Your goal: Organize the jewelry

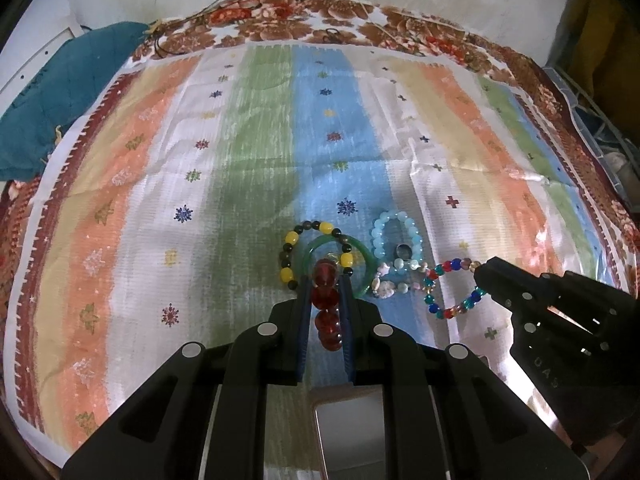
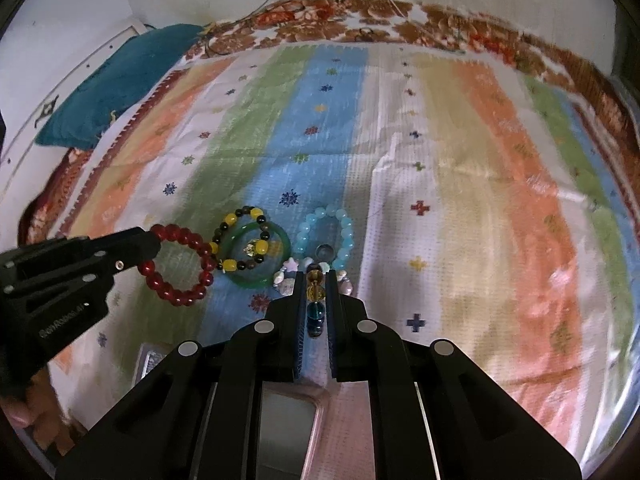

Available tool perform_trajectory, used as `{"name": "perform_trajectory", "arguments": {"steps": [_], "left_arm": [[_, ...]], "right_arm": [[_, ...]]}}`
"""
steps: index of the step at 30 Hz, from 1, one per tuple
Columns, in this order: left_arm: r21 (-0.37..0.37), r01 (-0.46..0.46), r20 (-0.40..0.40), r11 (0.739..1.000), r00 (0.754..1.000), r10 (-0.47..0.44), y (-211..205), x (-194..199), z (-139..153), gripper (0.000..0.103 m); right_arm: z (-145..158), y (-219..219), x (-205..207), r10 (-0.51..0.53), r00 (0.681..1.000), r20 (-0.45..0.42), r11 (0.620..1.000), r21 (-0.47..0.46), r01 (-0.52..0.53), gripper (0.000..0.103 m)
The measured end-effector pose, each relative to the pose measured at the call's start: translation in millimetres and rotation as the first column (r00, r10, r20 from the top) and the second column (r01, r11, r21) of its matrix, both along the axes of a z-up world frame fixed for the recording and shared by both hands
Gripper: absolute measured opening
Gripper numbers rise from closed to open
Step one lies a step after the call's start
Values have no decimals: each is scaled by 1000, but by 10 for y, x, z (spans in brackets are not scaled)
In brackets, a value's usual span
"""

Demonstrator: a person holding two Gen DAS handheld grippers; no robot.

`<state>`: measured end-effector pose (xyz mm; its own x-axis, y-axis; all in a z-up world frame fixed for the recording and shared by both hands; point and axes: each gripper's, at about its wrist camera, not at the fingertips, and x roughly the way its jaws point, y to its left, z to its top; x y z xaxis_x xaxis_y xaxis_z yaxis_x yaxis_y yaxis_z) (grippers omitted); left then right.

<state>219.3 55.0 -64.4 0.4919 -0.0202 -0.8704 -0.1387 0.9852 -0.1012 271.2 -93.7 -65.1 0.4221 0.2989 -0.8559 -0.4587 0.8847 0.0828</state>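
Left gripper (image 1: pixel 326 280) jaws pinching the red bead bracelet (image 2: pixel 178 266), lifted off the striped cloth (image 1: pixel 256 152); right gripper (image 2: pixel 316 280) jaws pinching the multicolour bead bracelet (image 1: pixel 452 292). Just ahead of both jaws: green bangle (image 2: pixel 260 256), yellow-black bracelet (image 1: pixel 316 254), pale blue bracelet (image 2: pixel 324 236), small ring (image 1: pixel 404 251)

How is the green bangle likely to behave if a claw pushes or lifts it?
The green bangle looks like one solid glossy ring, so probably stiff and slippery. Lying flat, it would likely slide, not roll. The yellow-and-dark bead bracelet overlaps it and may drag along.
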Motion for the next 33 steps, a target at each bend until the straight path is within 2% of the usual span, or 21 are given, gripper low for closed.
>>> {"name": "perform_trajectory", "arguments": {"steps": [21, 33], "left_arm": [[38, 68, 102, 997, 992, -72, -260, -321, 332, 13], [36, 85, 151, 996, 985, -89, -338, -616, 469, 13]], "right_arm": [[473, -113, -325, 11, 981, 193, 1000, 11, -13, 10], [630, -198, -624, 33, 977, 210, 996, 78, -50, 10]]}}
